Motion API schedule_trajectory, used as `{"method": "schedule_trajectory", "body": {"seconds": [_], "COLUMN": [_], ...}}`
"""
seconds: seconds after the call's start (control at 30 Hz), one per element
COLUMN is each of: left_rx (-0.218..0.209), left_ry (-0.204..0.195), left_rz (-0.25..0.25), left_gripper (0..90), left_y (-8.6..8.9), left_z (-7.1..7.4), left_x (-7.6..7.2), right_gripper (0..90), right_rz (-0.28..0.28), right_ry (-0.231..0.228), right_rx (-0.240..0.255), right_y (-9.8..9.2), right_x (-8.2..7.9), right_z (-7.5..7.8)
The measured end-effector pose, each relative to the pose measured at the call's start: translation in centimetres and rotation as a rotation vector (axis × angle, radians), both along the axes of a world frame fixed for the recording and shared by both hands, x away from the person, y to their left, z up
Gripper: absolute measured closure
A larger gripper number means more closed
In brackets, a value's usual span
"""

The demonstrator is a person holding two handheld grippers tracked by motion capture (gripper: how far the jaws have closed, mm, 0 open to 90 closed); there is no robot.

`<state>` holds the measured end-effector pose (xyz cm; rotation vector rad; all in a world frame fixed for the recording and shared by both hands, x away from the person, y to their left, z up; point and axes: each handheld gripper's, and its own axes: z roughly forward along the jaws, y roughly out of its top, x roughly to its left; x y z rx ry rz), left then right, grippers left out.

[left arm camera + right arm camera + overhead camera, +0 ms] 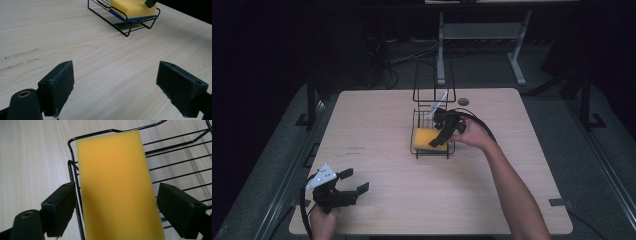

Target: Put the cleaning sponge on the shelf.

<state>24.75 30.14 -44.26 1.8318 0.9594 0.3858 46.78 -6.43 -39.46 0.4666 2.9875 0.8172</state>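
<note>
A yellow sponge (423,136) with a blue underside (132,9) lies flat in a black wire basket (432,154) at the middle of the table. My right gripper (438,133) hovers over the basket's right part, open. In the right gripper view its jaws stand apart on either side of the sponge (117,182), and I cannot tell if they touch it. My left gripper (354,181) sits low near the table's front left corner, open with nothing between its fingers. It points across bare wood (115,85) toward the basket (125,32).
The basket has a tall wire back (433,80) on its far side. A round cable hole (463,102) sits in the wooden table (377,125) behind the basket. A metal desk frame (482,35) stands on the floor beyond the table.
</note>
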Motion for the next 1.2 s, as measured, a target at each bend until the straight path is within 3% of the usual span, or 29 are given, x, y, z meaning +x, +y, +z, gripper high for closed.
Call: {"method": "schedule_trajectory", "body": {"seconds": [1.2], "left_rx": [0.012], "left_ry": [-0.003], "left_rz": [0.012], "left_gripper": [14.1], "left_y": [-0.1], "left_z": [0.0], "left_x": [0.0], "right_gripper": [15.8], "right_rz": [-0.04], "right_ry": [-0.024], "right_rx": [0.036], "right_y": [-2.1], "right_x": [-1.0], "right_z": [0.3]}}
